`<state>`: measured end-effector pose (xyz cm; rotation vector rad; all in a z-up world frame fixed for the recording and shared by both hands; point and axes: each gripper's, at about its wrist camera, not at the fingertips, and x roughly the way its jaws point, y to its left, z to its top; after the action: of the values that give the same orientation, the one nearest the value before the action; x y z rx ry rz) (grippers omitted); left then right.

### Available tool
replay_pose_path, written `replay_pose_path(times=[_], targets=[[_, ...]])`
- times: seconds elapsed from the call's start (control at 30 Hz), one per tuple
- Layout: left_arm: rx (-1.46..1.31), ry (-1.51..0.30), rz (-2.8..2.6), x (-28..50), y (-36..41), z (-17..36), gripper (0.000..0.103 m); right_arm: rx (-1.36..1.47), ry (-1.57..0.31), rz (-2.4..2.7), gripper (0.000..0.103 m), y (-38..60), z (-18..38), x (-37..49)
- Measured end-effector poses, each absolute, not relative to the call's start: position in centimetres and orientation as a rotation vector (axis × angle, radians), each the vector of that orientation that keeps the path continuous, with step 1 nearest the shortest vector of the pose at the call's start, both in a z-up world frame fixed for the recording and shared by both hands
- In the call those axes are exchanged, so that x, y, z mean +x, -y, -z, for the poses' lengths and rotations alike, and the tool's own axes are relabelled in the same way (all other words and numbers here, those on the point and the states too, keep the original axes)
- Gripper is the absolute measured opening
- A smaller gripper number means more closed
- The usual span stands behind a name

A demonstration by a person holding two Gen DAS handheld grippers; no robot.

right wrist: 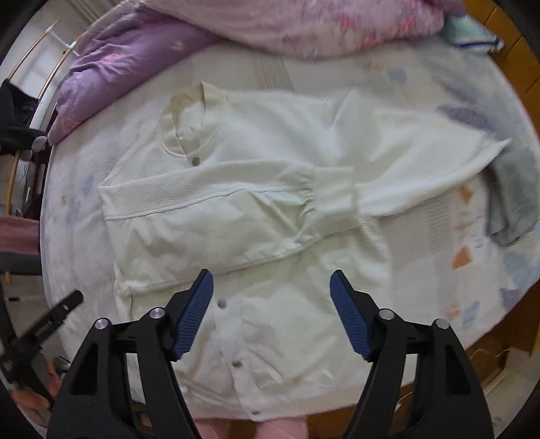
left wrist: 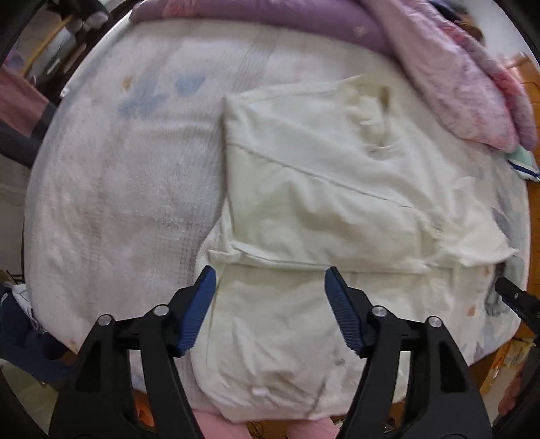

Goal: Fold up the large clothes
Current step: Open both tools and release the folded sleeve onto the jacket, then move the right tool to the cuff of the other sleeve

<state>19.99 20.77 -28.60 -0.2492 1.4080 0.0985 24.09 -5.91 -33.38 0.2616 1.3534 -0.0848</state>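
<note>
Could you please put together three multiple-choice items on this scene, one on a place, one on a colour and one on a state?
1. Where does the cream jacket lie?
A. On a chair
B. Spread on the bed
C. On a hanger

2. What colour are the pads on the gripper fingers?
A. Blue
B. Red
C. Yellow

3. How does the right gripper stand?
A. Shut on a sleeve
B. Shut on the collar
C. Open, holding nothing

Answers:
1 B, as the jacket lies flat on the pale patterned bed sheet, below the purple bedding and pink bedding.
2 A, as both wrist views show ribbed blue pads on black fingers.
3 C, as its jaws stand wide apart above the jacket with no cloth between them; the left gripper is open the same way.
</note>
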Motion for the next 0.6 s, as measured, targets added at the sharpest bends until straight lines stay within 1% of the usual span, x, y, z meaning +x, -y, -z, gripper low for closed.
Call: replay_pose_path(times=[0.03, 0.07, 0.1, 0.13, 0.17, 0.3, 0.4, 0.6], targets=[[-0.258, -1.397, -0.096, 19.0, -20.3, 27.5, 0.074, 0.26, -1.328, 0.072, 0.08, 6.2, 31.6, 23.1], [-0.274, -1.378, -0.085, 18.0, -19.8, 25.9, 0.074, 0.258, -1.3, 0.065, 0.082, 6.2, 30.4, 22.3], [-0.283, -1.366, -0.076, 17.4, -19.5, 24.9, 0.077, 0.249, -1.277, 0.067, 0.086, 6.4, 29.6, 21.7], [-0.287, -1.35, -0.07, 16.6, -18.8, 23.3, 0.083, 0.23, -1.259, 0.08, 0.09, 6.8, 28.5, 20.8], [-0.281, -1.329, -0.066, 15.6, -18.1, 21.9, 0.084, 0.218, -1.248, 0.088, 0.092, 7.0, 27.8, 20.2], [-0.259, -1.264, -0.039, 12.2, -15.6, 17.8, 0.088, 0.194, -1.186, 0.111, 0.092, 8.3, 24.4, 17.0], [-0.217, -1.222, -0.005, 10.1, -14.0, 15.2, 0.088, 0.209, -1.149, 0.144, 0.092, 9.1, 23.0, 14.7], [-0.147, -1.162, 0.076, 6.0, -11.4, 13.0, 0.088, 0.265, -1.061, 0.253, 0.092, 11.3, 20.7, 8.5]])
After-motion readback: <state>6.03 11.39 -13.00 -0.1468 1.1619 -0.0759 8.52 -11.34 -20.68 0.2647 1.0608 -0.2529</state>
